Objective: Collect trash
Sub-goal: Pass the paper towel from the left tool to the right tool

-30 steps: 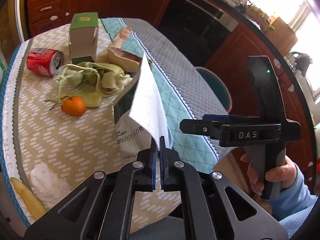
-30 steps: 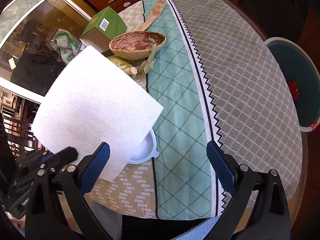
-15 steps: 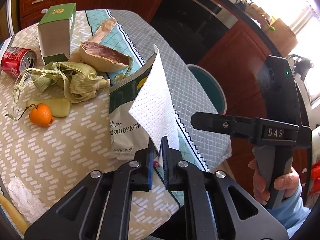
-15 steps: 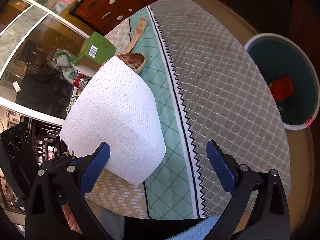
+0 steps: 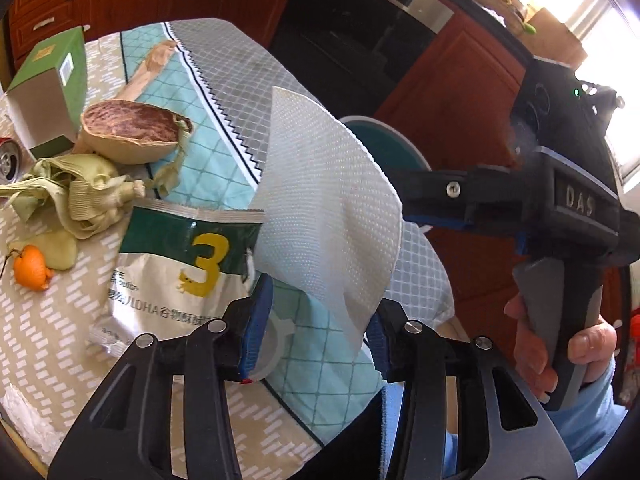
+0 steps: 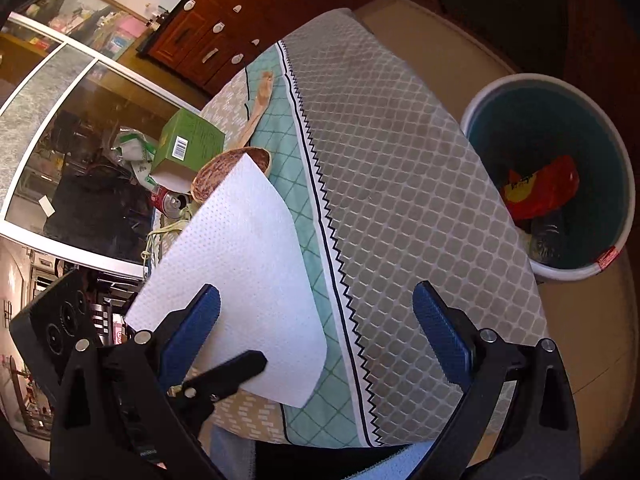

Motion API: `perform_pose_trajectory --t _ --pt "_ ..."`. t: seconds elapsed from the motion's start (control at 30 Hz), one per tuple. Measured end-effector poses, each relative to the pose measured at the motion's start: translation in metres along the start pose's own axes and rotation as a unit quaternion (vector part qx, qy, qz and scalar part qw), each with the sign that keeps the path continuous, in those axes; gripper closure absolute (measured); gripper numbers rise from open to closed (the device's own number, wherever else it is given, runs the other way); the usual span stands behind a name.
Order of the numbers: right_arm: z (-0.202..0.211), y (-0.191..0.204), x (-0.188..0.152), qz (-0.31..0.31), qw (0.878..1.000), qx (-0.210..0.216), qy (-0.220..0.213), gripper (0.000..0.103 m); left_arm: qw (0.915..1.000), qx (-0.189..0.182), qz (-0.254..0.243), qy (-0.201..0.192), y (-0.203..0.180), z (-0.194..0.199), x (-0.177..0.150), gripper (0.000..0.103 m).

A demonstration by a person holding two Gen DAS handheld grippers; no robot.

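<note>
Overhead, the left claw (image 5: pixel 316 320) tilts steeply down toward the worktop (image 5: pixel 224 80), its jaws opening; the white paper towel (image 5: pixel 328 208) stands up between the blue pads (image 5: pixel 256 320), which are apart from each other, and whether the sheet still touches one of them I cannot tell. To the right of the towel, the right claw (image 6: pixel 316 328) is held level across the view by a hand (image 5: pixel 560 344) in a light blue sleeve, its jaws spread wide with nothing in them. Left of the towel lie a snack bag (image 5: pixel 180 264), corn husks (image 5: pixel 76 192) and a green box (image 5: pixel 48 88). Beyond the towel, past the worktop's edge, a teal bin (image 6: pixel 556 176) stands on the floor.
</note>
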State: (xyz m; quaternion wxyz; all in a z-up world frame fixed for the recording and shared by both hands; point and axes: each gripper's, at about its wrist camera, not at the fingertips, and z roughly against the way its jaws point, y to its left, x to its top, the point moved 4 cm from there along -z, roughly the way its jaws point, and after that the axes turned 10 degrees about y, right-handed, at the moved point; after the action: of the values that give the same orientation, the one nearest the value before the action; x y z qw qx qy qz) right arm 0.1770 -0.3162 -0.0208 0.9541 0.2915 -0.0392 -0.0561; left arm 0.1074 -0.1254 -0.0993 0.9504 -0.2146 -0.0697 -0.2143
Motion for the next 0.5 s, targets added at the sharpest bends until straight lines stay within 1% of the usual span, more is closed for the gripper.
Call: perform_pose_trajectory --t 0.1,0.17,0.2,0.23,0.33,0.43,0.5 --pt "0.007 -0.008 0.006 -0.008 1.0 -0.002 -0.011 0.01 0.9996 -0.021 -0.015 0.007 -0.01 -0.002 0.0 0.057" --pt "0.008 -0.018 0.007 -0.019 1.0 -0.002 -0.008 0.01 0.9993 -0.027 -0.025 0.01 -0.013 0.001 -0.003 0.048" --pt "0.006 -0.022 0.007 -0.023 1.0 -0.001 -0.004 0.01 0.9991 -0.031 -0.028 0.012 -0.015 0.001 -0.004 0.046" --pt "0.004 -0.024 0.006 -0.025 1.0 0.001 0.0 0.01 0.999 -0.03 -0.031 0.014 -0.015 0.003 -0.005 0.044" --pt "-0.003 -0.028 0.005 -0.033 0.999 0.014 0.01 0.01 0.9994 -0.013 -0.031 0.011 -0.012 0.008 -0.007 0.043" --pt "-0.004 -0.027 0.004 -0.037 0.999 0.034 0.014 0.01 0.9998 -0.013 -0.012 0.008 0.001 0.017 -0.01 0.043" --pt "-0.001 -0.026 0.003 -0.038 0.998 0.045 0.012 0.01 1.0 -0.006 -0.001 0.005 0.01 0.022 -0.01 0.043"
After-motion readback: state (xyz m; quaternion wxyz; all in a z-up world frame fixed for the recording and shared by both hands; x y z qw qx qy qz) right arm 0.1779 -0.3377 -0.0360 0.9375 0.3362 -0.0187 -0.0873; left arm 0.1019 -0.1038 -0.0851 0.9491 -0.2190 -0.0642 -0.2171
